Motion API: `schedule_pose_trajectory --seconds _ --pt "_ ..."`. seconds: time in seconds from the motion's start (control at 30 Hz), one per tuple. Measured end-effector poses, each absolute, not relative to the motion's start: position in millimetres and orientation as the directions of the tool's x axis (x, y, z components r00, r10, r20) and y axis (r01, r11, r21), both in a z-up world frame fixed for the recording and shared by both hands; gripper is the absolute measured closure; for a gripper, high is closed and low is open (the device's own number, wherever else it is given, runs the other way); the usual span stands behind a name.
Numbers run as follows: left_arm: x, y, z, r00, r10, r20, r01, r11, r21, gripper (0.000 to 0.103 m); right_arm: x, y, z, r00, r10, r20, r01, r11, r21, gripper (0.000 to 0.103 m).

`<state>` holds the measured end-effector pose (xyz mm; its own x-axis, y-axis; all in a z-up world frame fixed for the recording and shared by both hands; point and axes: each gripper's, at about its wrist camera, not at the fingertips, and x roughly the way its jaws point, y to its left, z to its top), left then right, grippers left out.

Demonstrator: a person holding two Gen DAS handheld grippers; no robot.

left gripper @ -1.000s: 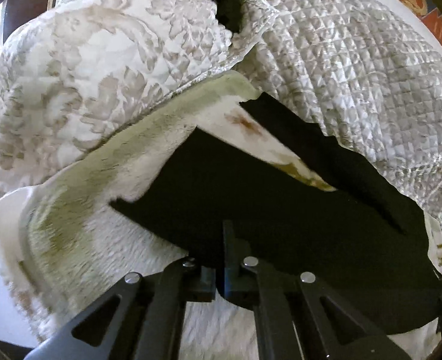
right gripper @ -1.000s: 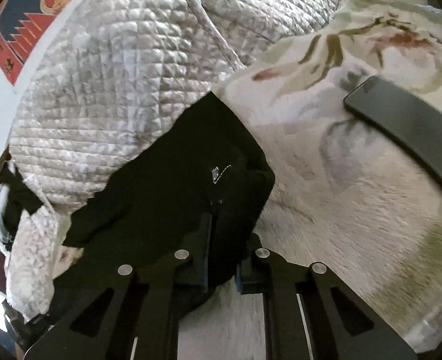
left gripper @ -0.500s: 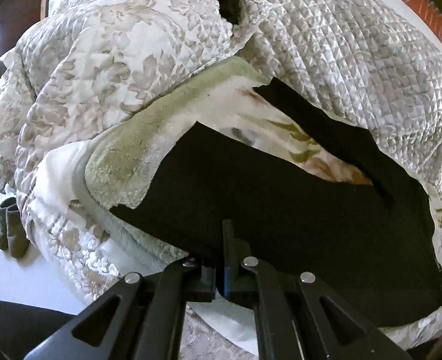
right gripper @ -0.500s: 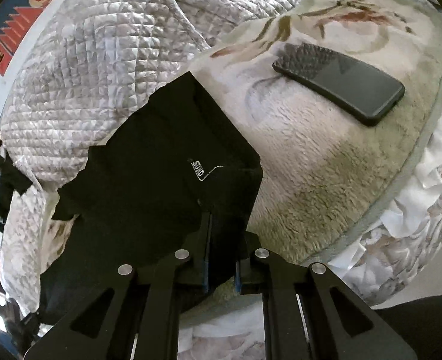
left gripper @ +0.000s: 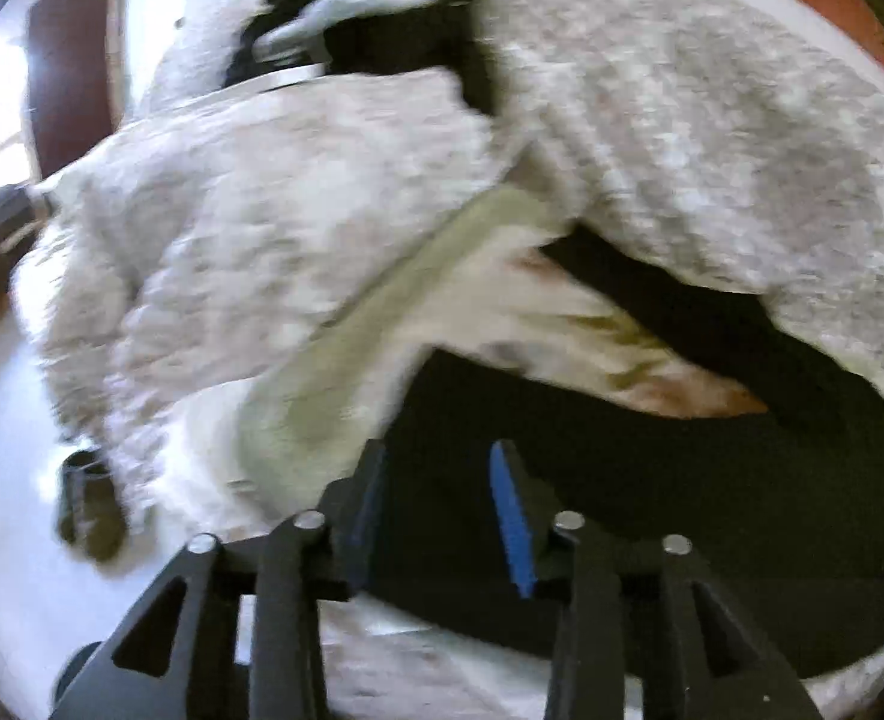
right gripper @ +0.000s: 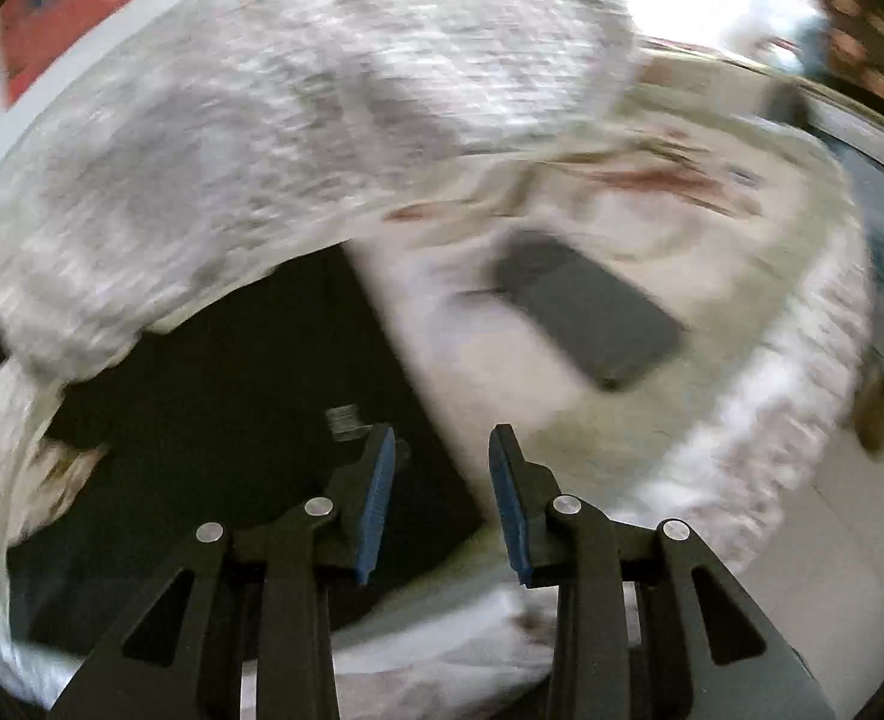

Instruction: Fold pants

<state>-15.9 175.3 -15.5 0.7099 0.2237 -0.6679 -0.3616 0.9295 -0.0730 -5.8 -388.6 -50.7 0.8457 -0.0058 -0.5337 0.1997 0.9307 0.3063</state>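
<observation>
Both the left gripper (left gripper: 438,504) and right gripper (right gripper: 438,501) have just been opening and stand apart with nothing pinched, the black pants (left gripper: 652,480) lying flat on the blanket (right gripper: 592,420) just ahead, a phone (right gripper: 592,315) beyond the right one.

Bed (right gripper: 562,420), black pants (left gripper: 652,480), phone (right gripper: 592,312)

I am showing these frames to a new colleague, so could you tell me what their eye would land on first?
The black pants stand out first, spread dark across the pale fleece blanket just beyond both grippers. Next come the blue pads of the left gripper and right gripper, jaws just opened and apart, gripping nothing. A dark phone lies on the blanket right of the pants.
</observation>
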Motion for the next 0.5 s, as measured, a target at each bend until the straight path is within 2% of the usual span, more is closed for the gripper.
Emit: schedule_pose_trajectory --seconds 0.1,0.23,0.33,0.4,0.5 --pt "-2 146 -23 0.719 0.112 -0.686 -0.235 0.968 -0.088 0.058 11 -353 -59 0.823 0.107 -0.557 0.049 0.965 0.258 0.07" --pt "11 119 -43 0.691 0.02 -0.723 -0.13 0.987 -0.097 0.058 30 -333 -81 0.788 0.13 -0.602 -0.012 0.981 0.196 0.07" --pt "20 114 -66 0.626 0.0 -0.78 -0.117 0.989 -0.094 0.058 47 -343 -103 0.723 0.113 -0.681 0.029 0.981 0.192 0.07" --pt "18 114 -71 0.62 -0.002 -0.784 -0.112 0.99 -0.091 0.058 43 -351 -101 0.731 0.139 -0.668 0.026 0.972 0.232 0.07" --pt "18 117 -60 0.638 0.013 -0.77 -0.106 0.992 -0.07 0.058 35 -346 -82 0.763 0.114 -0.637 0.007 0.983 0.185 0.07"
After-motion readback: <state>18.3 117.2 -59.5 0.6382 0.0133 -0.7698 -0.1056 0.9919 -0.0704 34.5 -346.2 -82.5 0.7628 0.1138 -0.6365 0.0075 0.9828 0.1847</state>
